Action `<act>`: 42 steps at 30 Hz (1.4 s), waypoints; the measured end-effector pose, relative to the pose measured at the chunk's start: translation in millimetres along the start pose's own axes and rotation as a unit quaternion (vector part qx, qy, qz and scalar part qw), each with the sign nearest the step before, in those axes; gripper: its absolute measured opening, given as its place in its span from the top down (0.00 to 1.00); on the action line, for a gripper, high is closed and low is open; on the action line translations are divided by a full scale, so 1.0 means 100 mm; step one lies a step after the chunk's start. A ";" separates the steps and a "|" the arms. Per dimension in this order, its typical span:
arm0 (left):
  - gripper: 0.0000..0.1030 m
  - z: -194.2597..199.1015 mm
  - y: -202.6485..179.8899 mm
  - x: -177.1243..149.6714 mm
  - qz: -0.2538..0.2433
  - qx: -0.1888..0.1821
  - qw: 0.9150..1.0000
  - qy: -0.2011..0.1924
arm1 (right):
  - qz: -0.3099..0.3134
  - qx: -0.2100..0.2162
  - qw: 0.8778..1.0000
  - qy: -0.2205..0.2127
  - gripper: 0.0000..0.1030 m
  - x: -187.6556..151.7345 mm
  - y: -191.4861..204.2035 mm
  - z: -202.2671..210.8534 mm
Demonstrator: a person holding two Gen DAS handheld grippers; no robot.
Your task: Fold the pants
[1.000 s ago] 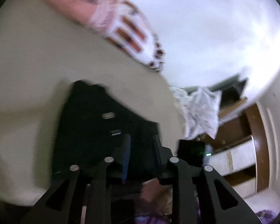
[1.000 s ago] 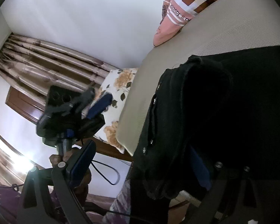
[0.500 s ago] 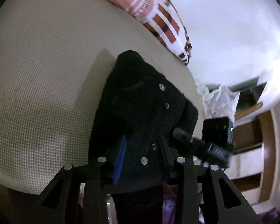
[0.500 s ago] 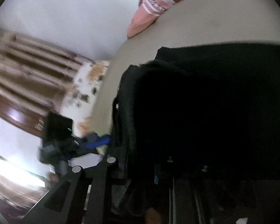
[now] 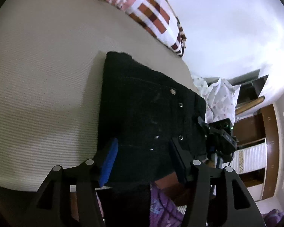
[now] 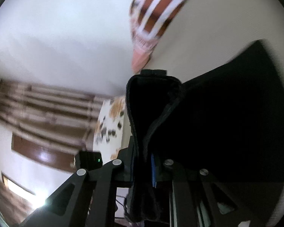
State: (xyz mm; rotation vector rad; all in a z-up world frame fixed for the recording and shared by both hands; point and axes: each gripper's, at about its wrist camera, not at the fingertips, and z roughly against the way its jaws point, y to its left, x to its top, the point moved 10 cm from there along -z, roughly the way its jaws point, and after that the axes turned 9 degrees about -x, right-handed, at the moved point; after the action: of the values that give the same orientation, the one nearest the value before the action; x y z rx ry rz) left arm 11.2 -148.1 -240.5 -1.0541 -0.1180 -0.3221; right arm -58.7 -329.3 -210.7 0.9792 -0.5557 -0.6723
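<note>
Partly folded: black pants [image 5: 142, 104] lying on bed [image 5: 37, 94], left gripper [image 5: 142, 151] spread apart above; right gripper [image 6: 143, 162] clamped on waistband, fold unfinished.

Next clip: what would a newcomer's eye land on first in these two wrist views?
The black pants dominate, lying on the beige bed with metal studs showing. The right gripper is clamped on a thick bunched edge of them, while the left gripper hangs open over their near end. A striped pink blanket lies at the bed's far edge.

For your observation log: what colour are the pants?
Black pants, clearest in the left wrist view.
</note>
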 end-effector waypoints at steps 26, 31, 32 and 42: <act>0.41 -0.68 -0.06 -0.09 -0.051 0.037 0.996 0.059 | -0.080 -0.027 0.995 -0.046 0.85 0.10 -0.89 0.62; 0.40 -0.66 -0.06 -0.09 -0.045 0.028 0.997 0.056 | -0.073 0.002 0.993 -0.094 0.83 0.09 -0.70 1.10; 0.40 -0.65 -0.06 -0.10 -0.041 0.023 0.997 0.054 | -0.080 0.015 0.992 -0.099 0.82 0.07 -0.67 1.18; 0.40 -0.60 -0.09 -0.18 -0.044 0.008 0.997 0.056 | -0.091 0.047 0.994 -0.023 0.62 -0.60 -0.45 0.97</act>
State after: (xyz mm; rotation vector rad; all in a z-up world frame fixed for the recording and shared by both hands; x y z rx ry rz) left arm -12.5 -200.4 -266.6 -1.0137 -0.0656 -0.4584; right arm -178.2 -357.9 -214.1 1.1142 -0.5472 -0.8386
